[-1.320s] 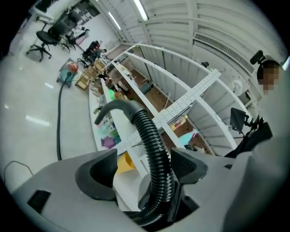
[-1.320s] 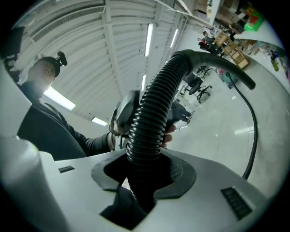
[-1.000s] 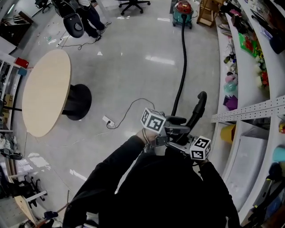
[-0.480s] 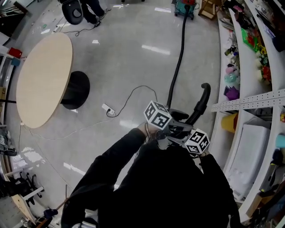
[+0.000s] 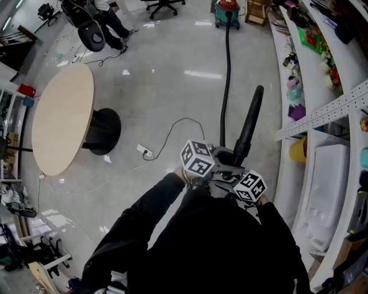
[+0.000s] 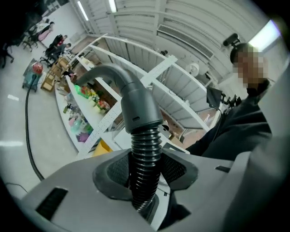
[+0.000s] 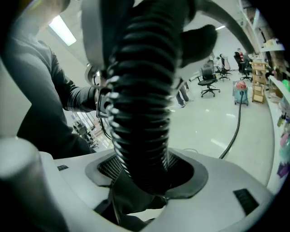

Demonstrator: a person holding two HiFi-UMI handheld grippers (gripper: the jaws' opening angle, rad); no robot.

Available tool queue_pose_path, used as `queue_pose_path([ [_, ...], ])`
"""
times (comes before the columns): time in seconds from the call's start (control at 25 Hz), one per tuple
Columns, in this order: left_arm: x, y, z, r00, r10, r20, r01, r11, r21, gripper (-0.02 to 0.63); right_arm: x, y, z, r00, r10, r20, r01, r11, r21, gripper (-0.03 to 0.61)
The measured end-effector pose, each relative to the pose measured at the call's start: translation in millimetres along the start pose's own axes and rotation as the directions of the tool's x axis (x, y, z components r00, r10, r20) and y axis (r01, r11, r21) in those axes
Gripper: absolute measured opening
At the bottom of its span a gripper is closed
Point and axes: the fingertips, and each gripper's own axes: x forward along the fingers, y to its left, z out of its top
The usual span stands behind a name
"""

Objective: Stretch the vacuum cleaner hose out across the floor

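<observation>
The left claw [image 6: 144, 171] closes on the ribbed hose [image 5: 226, 86] below its grey cuff [image 6: 136, 104] while the right claw [image 7: 147, 172] opens around it, apparently a hand-over-hand regrip. The hose runs across the floor [image 5: 172, 86] to the distant vacuum cleaner [image 5: 228, 12], so a fresh right hold and a backward pull seem next.

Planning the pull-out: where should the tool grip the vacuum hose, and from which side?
Probably the ribbed hose right next to the grey cuff, coming from the side, square across it. The ribs give purchase, and the wider cuff acts as a stop when pulled.
</observation>
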Motion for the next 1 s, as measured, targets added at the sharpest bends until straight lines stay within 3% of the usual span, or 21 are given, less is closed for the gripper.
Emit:
queue_pose_path([
  [0.16,40,-17,-33,0.995,0.056,-0.087,-0.051,0.997,0.057,0.187,-65,6,-52,0.998,0.034,0.05,-0.041,0.988,0.152,0.301],
  [0.28,62,-19,-58,0.982,0.135,-0.131,-0.123,0.988,0.094,0.187,-126,9,-93,0.989,0.052,0.136,-0.091,0.949,0.302,0.301],
  [0.36,74,-24,-79,0.966,0.189,-0.176,-0.162,0.974,0.156,0.187,-169,4,-101,0.961,0.034,0.273,-0.148,0.9,0.41,0.301],
  [0.44,87,-33,-102,0.949,0.226,-0.22,-0.175,0.958,0.228,0.187,-211,-8,-91,0.903,-0.013,0.43,-0.22,0.845,0.487,0.301],
  [0.52,97,-43,-123,0.934,0.244,-0.262,-0.165,0.942,0.291,0.187,-244,-22,-69,0.847,-0.067,0.527,-0.25,0.825,0.506,0.299],
  [0.68,103,-59,-159,0.911,0.255,-0.325,-0.125,0.92,0.371,0.187,-275,-26,-24,0.811,-0.067,0.581,-0.246,0.862,0.443,0.298],
  [0.84,97,-77,-197,0.896,0.262,-0.358,-0.082,0.891,0.446,0.187,-277,-21,-1,0.74,-0.061,0.67,-0.368,0.797,0.48,0.298],
  [1.0,73,-94,-239,0.867,0.273,-0.416,-0.006,0.842,0.54,0.186,-251,0,13,0.713,-0.082,0.696,-0.424,0.741,0.521,0.299],
])
